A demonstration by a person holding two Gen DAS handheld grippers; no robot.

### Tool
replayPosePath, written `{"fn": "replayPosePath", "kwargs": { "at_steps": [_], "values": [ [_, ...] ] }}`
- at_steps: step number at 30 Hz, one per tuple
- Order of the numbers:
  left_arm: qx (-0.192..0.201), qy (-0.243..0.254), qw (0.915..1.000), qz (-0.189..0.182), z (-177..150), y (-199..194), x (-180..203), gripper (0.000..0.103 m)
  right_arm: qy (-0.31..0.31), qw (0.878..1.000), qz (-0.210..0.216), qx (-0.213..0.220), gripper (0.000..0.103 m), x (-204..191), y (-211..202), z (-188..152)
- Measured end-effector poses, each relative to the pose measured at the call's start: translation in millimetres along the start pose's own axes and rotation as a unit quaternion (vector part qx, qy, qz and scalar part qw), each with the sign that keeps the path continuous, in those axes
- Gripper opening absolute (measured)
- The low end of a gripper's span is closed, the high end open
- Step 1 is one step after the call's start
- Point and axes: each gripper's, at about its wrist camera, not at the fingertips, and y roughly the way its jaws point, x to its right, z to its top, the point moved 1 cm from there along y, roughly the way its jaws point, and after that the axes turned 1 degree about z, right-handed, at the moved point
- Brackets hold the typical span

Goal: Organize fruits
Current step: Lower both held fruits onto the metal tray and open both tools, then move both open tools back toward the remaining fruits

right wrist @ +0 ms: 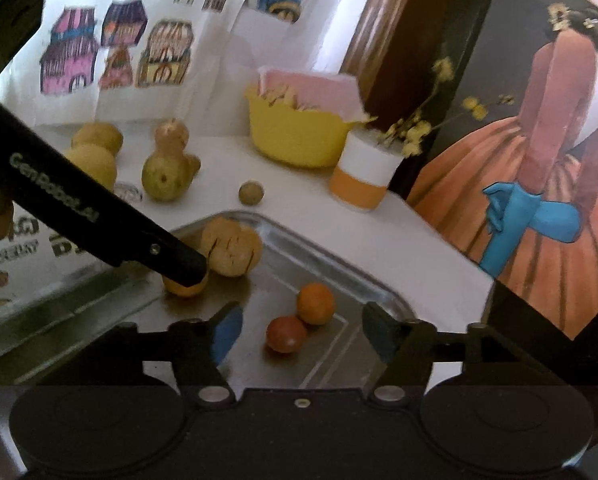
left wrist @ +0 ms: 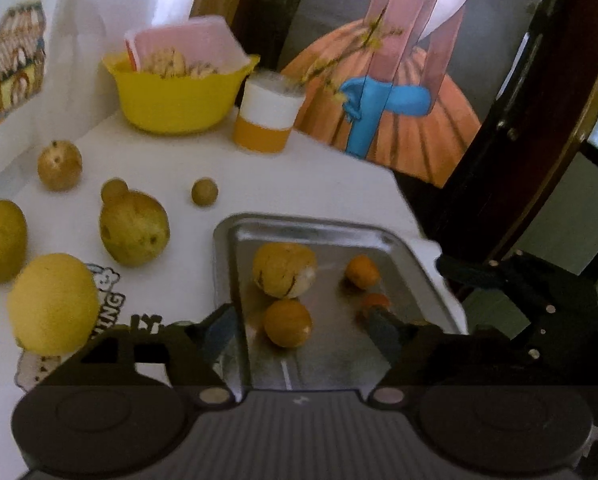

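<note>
A metal tray point(left wrist: 341, 229) lies on the white table and holds a large yellow fruit point(left wrist: 285, 270), an orange fruit point(left wrist: 287, 323) and two small orange fruits point(left wrist: 362, 271). My left gripper point(left wrist: 299, 316) hangs open over the tray, with the orange fruit lying between its spread fingers. In the right wrist view my right gripper point(right wrist: 302, 312) is open low over the tray point(right wrist: 331, 270), just behind a red fruit point(right wrist: 286, 334) and an orange one point(right wrist: 316, 304). The left gripper's black finger point(right wrist: 179, 264) covers part of another orange fruit point(right wrist: 185, 286) beside the large yellow fruit point(right wrist: 231, 252).
Several loose yellow and green fruits point(left wrist: 134, 228) lie on the table left of the tray. At the back stand a yellow bowl point(left wrist: 179, 96) and a white-and-orange cup point(left wrist: 267, 116). A framed painting point(left wrist: 399, 80) leans at the right, past the table's edge.
</note>
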Motion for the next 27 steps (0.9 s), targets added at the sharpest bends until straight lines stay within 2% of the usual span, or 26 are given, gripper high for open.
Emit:
{"fn": "replayPosePath", "kwargs": {
  "at_steps": [2,4,6,8,13,21,27],
  "values": [
    [0.014,-0.001,0.9999,0.0,0.4,-12.3,2.6,0.086,0.004,1.0,-0.01,0.013,0.084,0.3,-14.6,2.5],
    [0.032,-0.001,0.9995,0.005,-0.2,-26.7,6.3,0.097,0.01,0.999,-0.02,0.024,0.089,-0.1,-31.2,4.8],
    [0.055,0.0,0.9984,0.014,-2.2,-42.9,10.3,0.103,0.016,0.999,-0.028,0.034,0.095,0.0,-47.0,6.6],
    [0.073,0.006,0.997,0.025,-5.4,-58.7,14.6,0.103,0.017,0.998,-0.038,0.042,0.097,-2.3,-63.4,7.8],
    [0.091,0.023,0.9943,0.051,-17.1,-92.9,22.9,0.103,0.024,0.996,-0.057,0.063,0.102,-12.9,-104.6,7.8],
    [0.086,0.051,0.9932,0.06,-47.4,-135.2,30.7,0.103,0.076,0.993,-0.055,0.067,0.102,-32.1,-159.0,-2.4],
    [0.077,0.056,0.9939,0.056,-79.0,-156.5,30.1,0.103,0.078,0.995,-0.052,0.047,0.102,-55.8,-182.5,-14.2]
  ]
}}
